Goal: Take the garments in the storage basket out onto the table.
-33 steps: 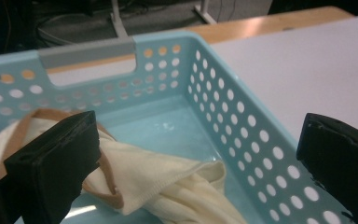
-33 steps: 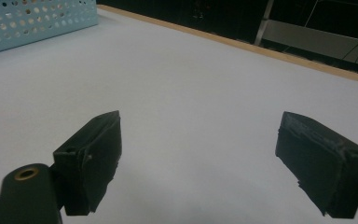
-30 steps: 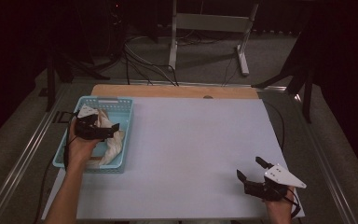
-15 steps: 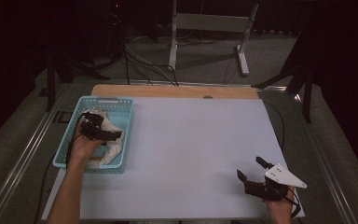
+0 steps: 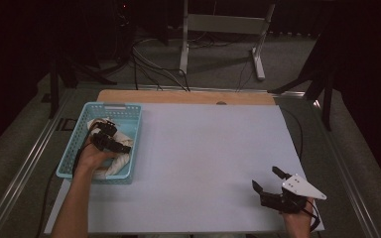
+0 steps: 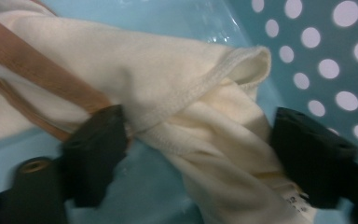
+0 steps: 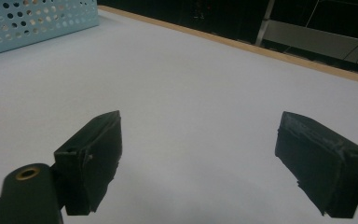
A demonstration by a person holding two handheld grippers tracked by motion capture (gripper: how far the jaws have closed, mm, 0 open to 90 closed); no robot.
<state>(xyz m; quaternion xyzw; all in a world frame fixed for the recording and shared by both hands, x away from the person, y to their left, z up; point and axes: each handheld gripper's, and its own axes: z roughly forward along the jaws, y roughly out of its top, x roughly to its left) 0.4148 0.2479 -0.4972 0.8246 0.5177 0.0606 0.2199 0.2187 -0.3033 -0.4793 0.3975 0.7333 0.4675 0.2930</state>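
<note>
The cream cloth is bunched in the blue basket, a fold caught between the closing left gripper jaws, not yet pinched. The right gripper is held released over the surface, well apart.

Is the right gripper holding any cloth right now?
No, the right gripper hovers with jaws wide apart above the bare white table.
</note>
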